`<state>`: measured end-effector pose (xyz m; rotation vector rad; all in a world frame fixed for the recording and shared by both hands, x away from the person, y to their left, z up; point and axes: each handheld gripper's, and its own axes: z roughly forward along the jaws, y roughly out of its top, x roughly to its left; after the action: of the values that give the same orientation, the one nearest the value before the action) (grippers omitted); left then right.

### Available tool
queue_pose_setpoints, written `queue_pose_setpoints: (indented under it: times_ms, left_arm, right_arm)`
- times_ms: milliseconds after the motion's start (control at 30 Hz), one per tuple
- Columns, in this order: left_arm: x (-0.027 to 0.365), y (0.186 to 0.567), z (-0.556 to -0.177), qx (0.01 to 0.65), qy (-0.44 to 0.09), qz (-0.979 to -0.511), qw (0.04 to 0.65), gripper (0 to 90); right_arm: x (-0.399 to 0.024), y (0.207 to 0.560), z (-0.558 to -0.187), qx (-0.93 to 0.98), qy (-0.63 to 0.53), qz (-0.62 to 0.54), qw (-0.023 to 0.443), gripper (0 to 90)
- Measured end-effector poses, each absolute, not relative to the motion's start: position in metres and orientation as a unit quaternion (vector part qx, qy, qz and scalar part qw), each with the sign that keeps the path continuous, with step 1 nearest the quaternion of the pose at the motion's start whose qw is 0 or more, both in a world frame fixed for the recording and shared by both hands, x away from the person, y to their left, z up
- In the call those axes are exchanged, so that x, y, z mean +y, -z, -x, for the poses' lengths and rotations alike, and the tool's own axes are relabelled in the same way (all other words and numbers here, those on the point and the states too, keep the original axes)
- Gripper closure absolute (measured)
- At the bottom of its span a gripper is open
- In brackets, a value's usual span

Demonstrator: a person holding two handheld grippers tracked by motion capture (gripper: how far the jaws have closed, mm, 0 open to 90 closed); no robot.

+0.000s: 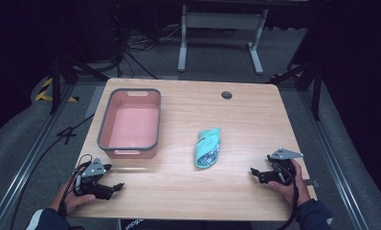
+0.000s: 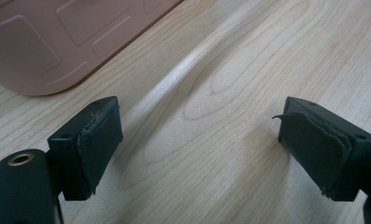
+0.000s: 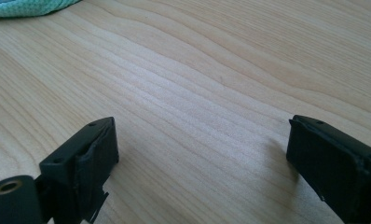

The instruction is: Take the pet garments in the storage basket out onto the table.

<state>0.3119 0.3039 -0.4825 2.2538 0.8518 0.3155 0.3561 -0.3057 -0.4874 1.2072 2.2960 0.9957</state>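
Both tools rest low at the near edge of the table (image 1: pixel 188 191), jaws spread wide and holding nothing: the left gripper (image 1: pixel 113 177) just in front of the pink bin (image 1: pixel 128 143), the right gripper (image 1: pixel 255 174) near the right corner. The teal cloth (image 1: pixel 207 147) lies mid-table between them, right of the bin, untouched. This looks like the start: 1 gripper must reach in and close on the cloth, probably to bin it.

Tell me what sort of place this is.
Probably a lab or studio set up for recording demonstrations: a wooden table on grey carpet, dark surroundings with cables on the floor, and a person with a hand-held gripper in each hand.
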Motion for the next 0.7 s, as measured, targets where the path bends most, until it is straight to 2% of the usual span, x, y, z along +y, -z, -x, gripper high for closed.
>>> queue_pose_setpoints:
  times_ms: [700]
  left_arm:
    - [0.3034,0.4827,-0.3136,0.326,-0.124,-0.87,0.348,12.4]
  right_arm:
    - [-0.3058,0.4873,-0.3558,0.812,-0.352,-0.428,0.181,9.3]
